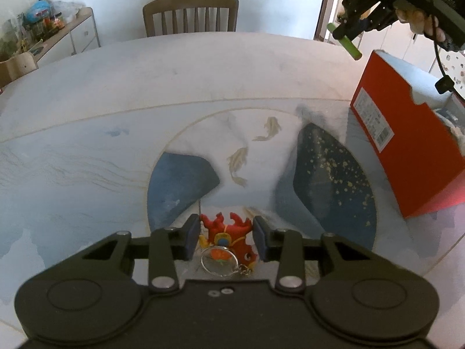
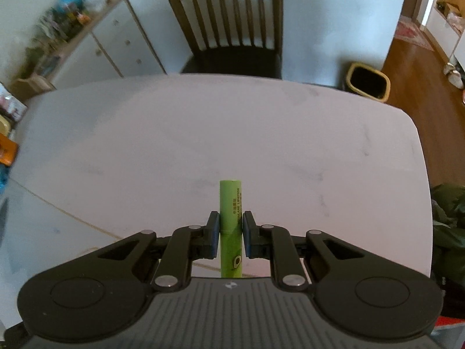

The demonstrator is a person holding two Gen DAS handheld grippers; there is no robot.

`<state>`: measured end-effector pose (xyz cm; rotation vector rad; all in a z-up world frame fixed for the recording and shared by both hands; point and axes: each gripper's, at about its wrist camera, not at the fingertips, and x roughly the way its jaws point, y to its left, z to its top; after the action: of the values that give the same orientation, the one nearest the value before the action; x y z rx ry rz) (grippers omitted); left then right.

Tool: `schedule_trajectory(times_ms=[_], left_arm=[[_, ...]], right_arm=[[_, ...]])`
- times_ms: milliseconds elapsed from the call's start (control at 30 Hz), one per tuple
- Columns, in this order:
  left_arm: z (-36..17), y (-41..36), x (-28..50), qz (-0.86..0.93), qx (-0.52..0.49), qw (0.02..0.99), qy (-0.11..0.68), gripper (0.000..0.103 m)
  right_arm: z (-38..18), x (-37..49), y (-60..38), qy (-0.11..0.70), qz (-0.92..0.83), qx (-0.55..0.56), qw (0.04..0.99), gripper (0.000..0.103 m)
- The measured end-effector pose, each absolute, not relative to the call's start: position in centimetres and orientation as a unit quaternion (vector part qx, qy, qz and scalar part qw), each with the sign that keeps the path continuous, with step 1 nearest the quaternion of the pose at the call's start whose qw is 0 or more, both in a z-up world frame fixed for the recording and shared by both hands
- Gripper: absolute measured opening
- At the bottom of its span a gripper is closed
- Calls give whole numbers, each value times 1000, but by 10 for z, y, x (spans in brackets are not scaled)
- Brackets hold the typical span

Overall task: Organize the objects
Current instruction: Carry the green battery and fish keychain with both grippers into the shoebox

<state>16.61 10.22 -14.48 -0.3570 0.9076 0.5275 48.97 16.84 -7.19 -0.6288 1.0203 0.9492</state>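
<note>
Holding one green lipstick tube [image 2: 230,226] clamped between the two pads of the right gripper [image 2: 230,234], jaws pressing on both sides of the tube, its length pointing forward along the fingers. Hovering above a pale surface [image 2: 203,133], with nothing else lying on the bare stretch ahead. Seen from the left wrist view, the same right gripper [image 1: 344,33] hanging high over the far right corner, a hand [image 1: 421,14] wrapping its handle, the tube [image 1: 344,41] sticking out at a slant, near the top edge of one red box [image 1: 407,145].

Bracketing one red keychain figure [image 1: 229,240] with the left gripper [image 1: 226,237], jaws standing apart on either side; touching or just clear of it cannot be told. Lying on the surface, the figure carrying one metal ring [image 1: 219,261] and a small clasp [image 1: 245,269] toward the camera.

Resting under both: one printed mat [image 1: 87,160] with a round blue-and-white picture, showing two pale fish [image 1: 252,148] and two dark blue patches. Standing on the right edge of the mat, the red box, open at the top, one white label [image 1: 373,119] on its near side, contents too blurred to name.

Beyond the surface: one slatted wooden chair [image 2: 229,26], one cluttered white cabinet [image 2: 96,37] to the left, one yellow-rimmed bin [image 2: 369,83] on the floor to the right.
</note>
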Motion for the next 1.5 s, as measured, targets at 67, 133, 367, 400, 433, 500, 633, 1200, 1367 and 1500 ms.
schedule_trajectory(times_ms=[67,133,367,400,433,500,633,1200,1367,1500], left_arm=[[-140,102,163,249,-168,853,426,37],[-137,102,159,244,-166,858,421,37],[-130,100,145,232,-168,867,409,37],[-128,99,144,229,-166,868,407,37],[-125,99,142,224,-165,870,407,37],[-121,99,140,210,-170,872,408,37],[-110,96,137,194,-157,877,410,37],[-51,83,158,120,-153,903,384,37],[-34,71,180,111,-138,910,375,37],[-22,55,204,105,-126,914,372,37]], right_arm=[[-62,477,163,458,442,-276,720,16],[-52,462,156,455,454,-270,717,16],[-25,410,119,445,477,-259,713,16],[-23,405,113,444,477,-256,714,16],[-20,399,107,444,476,-254,715,16],[-16,389,94,446,476,-248,717,16],[-13,372,67,449,466,-239,724,16],[4,351,-28,442,421,-191,769,16],[9,370,-49,442,411,-177,777,16],[10,389,-67,446,409,-170,778,16]])
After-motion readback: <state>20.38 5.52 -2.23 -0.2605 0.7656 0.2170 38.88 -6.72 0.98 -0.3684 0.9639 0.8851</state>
